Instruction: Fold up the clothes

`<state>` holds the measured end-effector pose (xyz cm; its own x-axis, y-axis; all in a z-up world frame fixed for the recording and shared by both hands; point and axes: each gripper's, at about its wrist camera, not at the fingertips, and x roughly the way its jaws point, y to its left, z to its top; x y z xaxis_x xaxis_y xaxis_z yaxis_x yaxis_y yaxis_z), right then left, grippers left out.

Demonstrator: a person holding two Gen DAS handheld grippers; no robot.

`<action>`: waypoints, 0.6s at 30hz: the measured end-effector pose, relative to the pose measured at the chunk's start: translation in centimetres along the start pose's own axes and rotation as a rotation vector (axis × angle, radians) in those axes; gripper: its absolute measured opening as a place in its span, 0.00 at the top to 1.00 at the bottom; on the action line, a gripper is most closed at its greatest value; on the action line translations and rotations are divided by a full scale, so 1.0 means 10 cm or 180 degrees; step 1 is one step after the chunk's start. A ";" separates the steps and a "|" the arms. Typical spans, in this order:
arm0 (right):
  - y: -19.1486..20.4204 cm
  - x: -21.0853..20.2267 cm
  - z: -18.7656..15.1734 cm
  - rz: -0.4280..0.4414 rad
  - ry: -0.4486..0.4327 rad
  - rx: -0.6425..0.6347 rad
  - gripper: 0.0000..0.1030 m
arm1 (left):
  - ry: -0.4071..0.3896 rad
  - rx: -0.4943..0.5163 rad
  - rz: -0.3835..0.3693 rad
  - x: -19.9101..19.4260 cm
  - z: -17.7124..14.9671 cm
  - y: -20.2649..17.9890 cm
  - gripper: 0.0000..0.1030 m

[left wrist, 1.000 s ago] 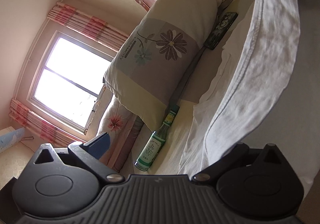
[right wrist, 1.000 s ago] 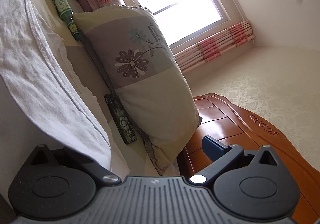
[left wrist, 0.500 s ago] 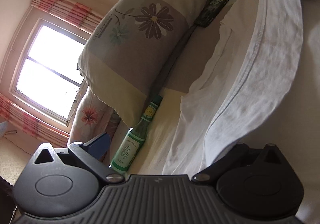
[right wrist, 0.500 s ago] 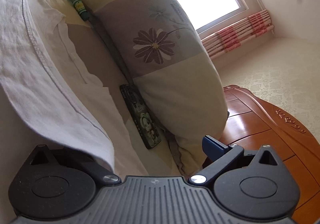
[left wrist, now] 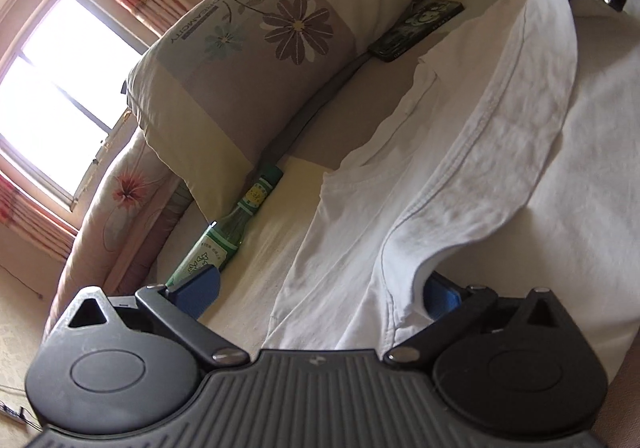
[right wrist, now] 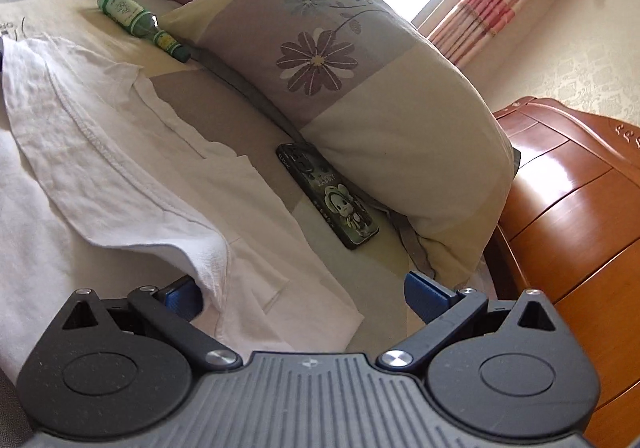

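White T-shirt [left wrist: 460, 175] lies spread on the bed [left wrist: 280, 232], its hem band lifted and stretched between the two tools. Left gripper [left wrist: 320, 290]: jaws spread wide; one blue finger pad [left wrist: 200, 288] stands clear of the cloth, the other sits under the raised hem edge, which drapes over it. No pinch visible. Right gripper [right wrist: 300, 296]: jaws likewise spread; the hem corner hangs over the left-hand blue pad [right wrist: 180, 298], the other pad is bare above the bed edge. In the left wrist view the right tool shows at the far end of the lifted band.

Beyond the shirt, a phone [right wrist: 328, 195] in a cartoon-print case lies flat on the sheet, touching the lower edge of a flowered pillow [right wrist: 340, 67]. A green glass bottle [left wrist: 224, 236] lies on its side beside the same pillow, neck towards it. A second, pink-flowered pillow [left wrist: 120, 199] sits behind.

Farther back: wooden headboard [right wrist: 568, 187], a bright window [left wrist: 52, 87], red-striped curtains [right wrist: 492, 3].
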<state>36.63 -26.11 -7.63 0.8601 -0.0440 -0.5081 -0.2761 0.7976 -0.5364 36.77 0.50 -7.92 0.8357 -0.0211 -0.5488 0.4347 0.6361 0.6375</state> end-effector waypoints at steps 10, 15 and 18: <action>-0.66 0.70 0.32 0.0317 0.0136 0.0754 0.00 | 0.0151 -0.1036 -0.0238 0.66 0.18 0.78 0.01; -0.89 0.61 0.28 0.0400 0.0030 0.1104 0.00 | 0.0038 -0.1595 -0.0293 0.59 0.13 1.07 0.01; -0.93 0.38 0.17 0.0614 -0.0109 0.1220 0.00 | -0.0091 -0.1754 -0.0569 0.37 0.00 1.07 0.01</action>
<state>43.21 -32.66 -3.37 0.8239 0.1426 -0.5485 -0.2593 0.9554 -0.1412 44.55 7.20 -3.16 0.7774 -0.1812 -0.6023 0.3375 0.9283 0.1563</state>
